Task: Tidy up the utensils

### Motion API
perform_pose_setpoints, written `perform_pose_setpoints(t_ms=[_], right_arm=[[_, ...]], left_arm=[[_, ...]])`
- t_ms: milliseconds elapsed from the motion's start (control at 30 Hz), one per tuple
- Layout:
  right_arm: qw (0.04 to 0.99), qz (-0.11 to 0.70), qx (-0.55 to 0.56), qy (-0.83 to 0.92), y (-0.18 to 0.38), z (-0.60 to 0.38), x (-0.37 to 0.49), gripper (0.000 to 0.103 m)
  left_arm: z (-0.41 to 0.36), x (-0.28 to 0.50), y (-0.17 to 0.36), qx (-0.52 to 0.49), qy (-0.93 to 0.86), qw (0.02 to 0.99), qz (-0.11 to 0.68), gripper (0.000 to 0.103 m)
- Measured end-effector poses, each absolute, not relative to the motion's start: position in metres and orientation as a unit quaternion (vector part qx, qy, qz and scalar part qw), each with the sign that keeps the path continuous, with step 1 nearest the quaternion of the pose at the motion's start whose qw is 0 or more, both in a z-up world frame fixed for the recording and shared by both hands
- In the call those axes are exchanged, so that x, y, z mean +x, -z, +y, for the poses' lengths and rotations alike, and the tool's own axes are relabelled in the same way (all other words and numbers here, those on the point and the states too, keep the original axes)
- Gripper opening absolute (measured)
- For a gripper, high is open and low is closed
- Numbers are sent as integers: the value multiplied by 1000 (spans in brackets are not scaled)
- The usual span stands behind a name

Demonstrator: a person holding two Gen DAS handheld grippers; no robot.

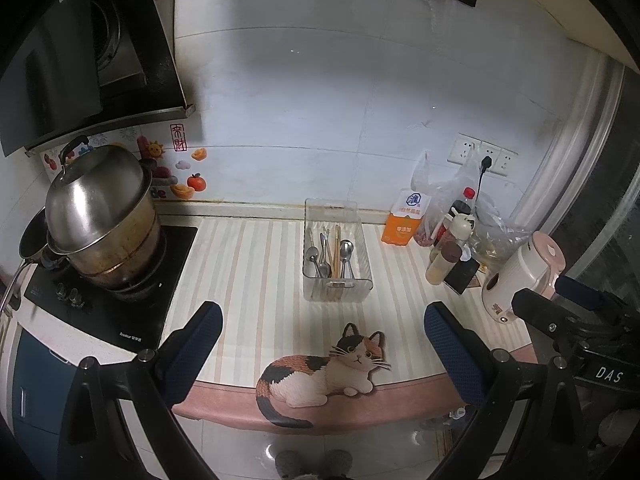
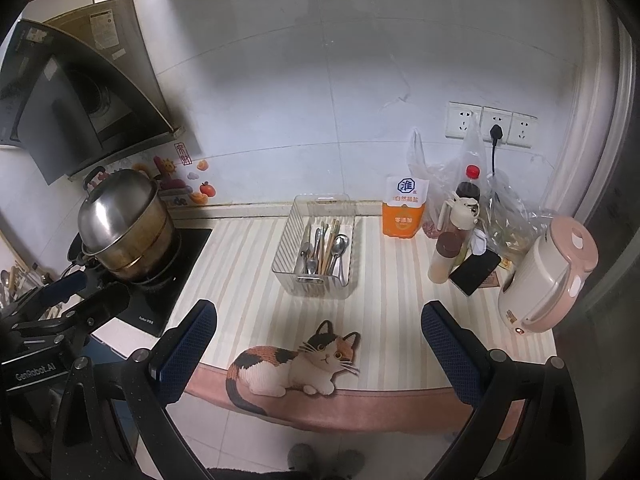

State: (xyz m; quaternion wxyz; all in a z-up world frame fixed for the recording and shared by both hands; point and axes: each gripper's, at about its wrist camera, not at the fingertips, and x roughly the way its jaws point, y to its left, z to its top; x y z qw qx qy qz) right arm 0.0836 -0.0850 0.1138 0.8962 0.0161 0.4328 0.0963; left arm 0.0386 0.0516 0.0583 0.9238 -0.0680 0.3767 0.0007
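Both tongs — left gripper (image 1: 322,332) and right gripper (image 2: 320,328) — hang with jaws wide apart, holding nothing, near the cat print (image 1: 324,368) and well short of the bin (image 1: 336,256) where spoons and chopsticks lie jumbled — likely best to descend vertically, pinching one handle at a time.

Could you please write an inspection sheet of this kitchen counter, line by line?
Surface: striped mat with a cat picture.
Job's things: spoons and chopsticks lying in a clear bin.
Clutter: salt bag, bottles, plastic bags, phone, pink kettle.
Grippers: left tool and right tool both open, empty, short of the bin.
Cables: one black cord plugged into the wall socket.
Surroundings: steel pot on the stove, range hood above.
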Motion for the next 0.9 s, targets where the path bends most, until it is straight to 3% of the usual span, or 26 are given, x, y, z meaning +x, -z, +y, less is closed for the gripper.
perform_pose_setpoints(t_ms=[900], right_arm=[[897,433,22,-87,-115,-89,76,103]], left_arm=[[50,38,-59,-68,7,925,375,103]])
